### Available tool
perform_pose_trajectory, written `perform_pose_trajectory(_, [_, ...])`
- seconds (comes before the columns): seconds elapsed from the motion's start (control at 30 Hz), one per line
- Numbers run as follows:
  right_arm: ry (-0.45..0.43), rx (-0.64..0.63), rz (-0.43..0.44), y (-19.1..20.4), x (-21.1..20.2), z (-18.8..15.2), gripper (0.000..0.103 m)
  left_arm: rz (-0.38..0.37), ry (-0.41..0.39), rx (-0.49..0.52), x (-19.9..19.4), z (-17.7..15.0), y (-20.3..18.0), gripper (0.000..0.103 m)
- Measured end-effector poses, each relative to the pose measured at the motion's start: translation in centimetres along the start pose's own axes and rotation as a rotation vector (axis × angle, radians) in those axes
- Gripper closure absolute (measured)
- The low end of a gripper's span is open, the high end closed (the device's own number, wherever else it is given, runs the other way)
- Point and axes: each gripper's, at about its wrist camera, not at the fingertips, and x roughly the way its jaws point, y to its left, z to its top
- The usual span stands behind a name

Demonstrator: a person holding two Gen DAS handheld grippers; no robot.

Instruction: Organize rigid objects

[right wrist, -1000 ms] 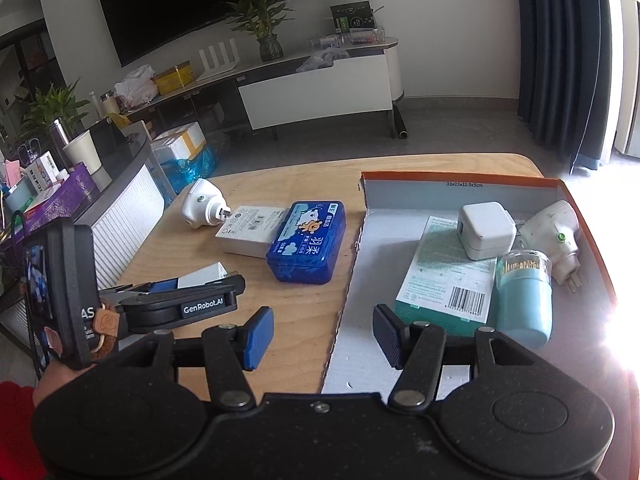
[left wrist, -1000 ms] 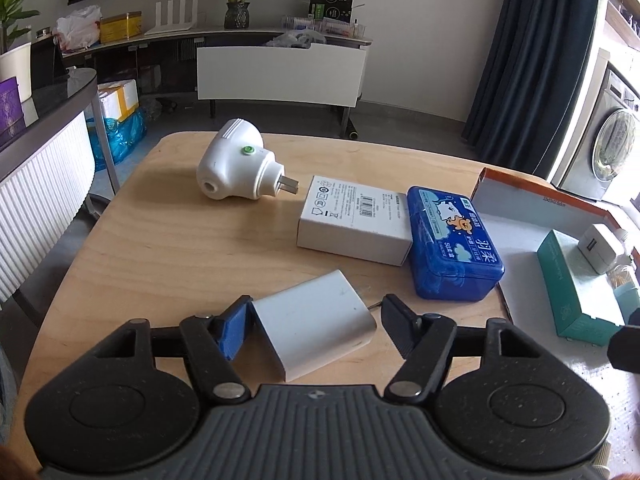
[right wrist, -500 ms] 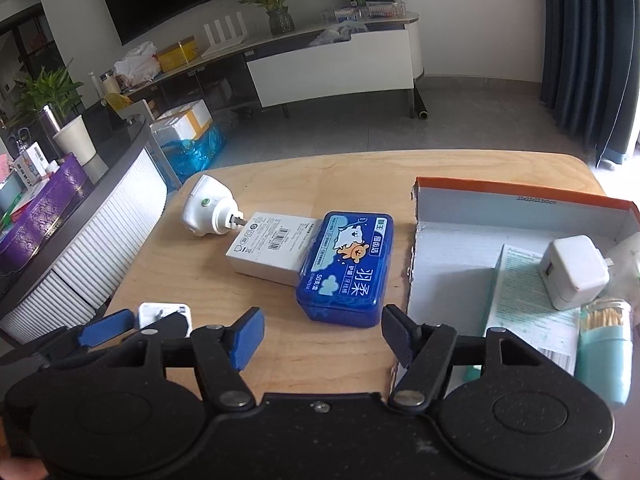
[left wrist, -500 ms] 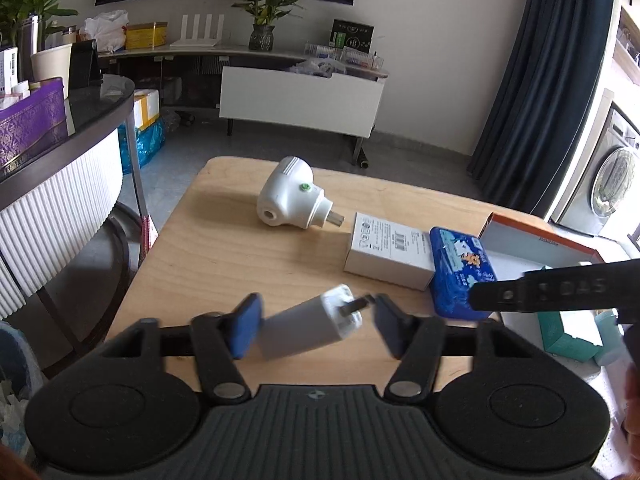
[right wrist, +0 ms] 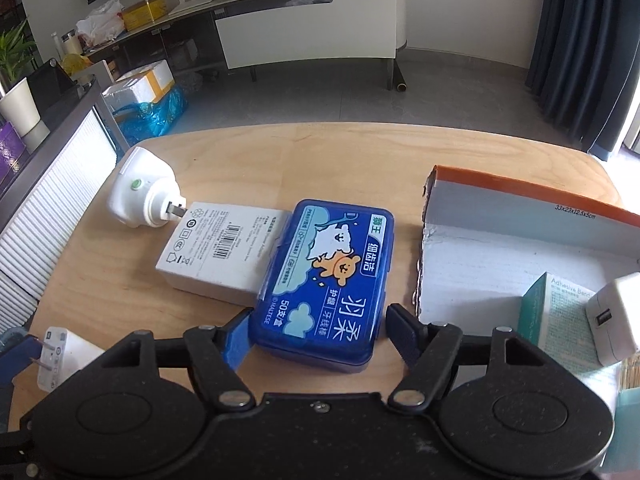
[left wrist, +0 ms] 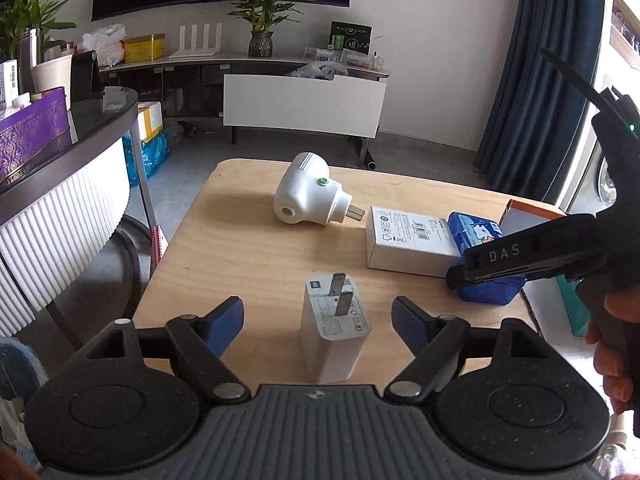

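The left gripper (left wrist: 318, 322) is held wide open, and nothing is gripped by it; a white charger (left wrist: 334, 330) stands upright on the wooden table (left wrist: 248, 256) between its blue-padded fingers, prongs pointing up, with a clear gap to the pad on either side. The right gripper (right wrist: 318, 330) is likewise spread wide, and the near end of a blue case (right wrist: 326, 280) lies between its fingers. The left pad is seen right against the case's near left corner, though contact cannot be confirmed, while a gap is left at the right pad.

The blue case is taken as the landmark. Touching its left side, a flat white box (right wrist: 220, 250) is laid on the table. Beyond that box, further left of the case, a white plug-in device (right wrist: 142, 194) is lying on its side, its prongs reaching the box's far corner. To the right of the case, an open cardboard tray (right wrist: 520, 216) with an orange rim is placed, just apart from it. Inside the tray, a teal box (right wrist: 556, 316) and a second white charger (right wrist: 614, 318) are seen, the charger resting against the teal box.
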Motion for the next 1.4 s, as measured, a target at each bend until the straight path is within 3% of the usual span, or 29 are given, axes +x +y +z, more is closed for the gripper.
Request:
perform_pose_trajectory(0.03, [-0.006,-0.006,-0.003,0.1,-0.1,0.1,0.024,0.001,0.006,0.004,0.3,-0.2,0.1,0.023])
perform_pose_trajectory(0.07, [-0.012,-0.009,-0.002,0.1,-0.2,0.0,0.026,-0.003,0.009,0.003,0.6,-0.3,0.2,0.034])
perform_pose_trajectory(0.1, [-0.015,-0.006,0.003,0.0,-0.4,-0.2,0.027,-0.01,0.013,-0.002,0.7,-0.5,0.3,0.055])
perform_pose_trajectory(0.17, [-0.034,0.009,0.014,-0.2,-1.0,-0.5,0.028,-0.012,0.022,-0.002,0.8,-0.7,0.3,0.076])
perform_pose_trajectory(0.77, [-0.146,0.078,0.132,-1.7,-9.9,-4.3,0.03,-0.093,-0.042,-0.045,-3.7,0.3,-1.3,0.077])
perform_pose_trajectory(1.4, [-0.256,0.048,0.126,-1.2,-17.6,-9.2,0.03,-0.095,-0.072,-0.007,-8.5,0.3,-4.0,0.077])
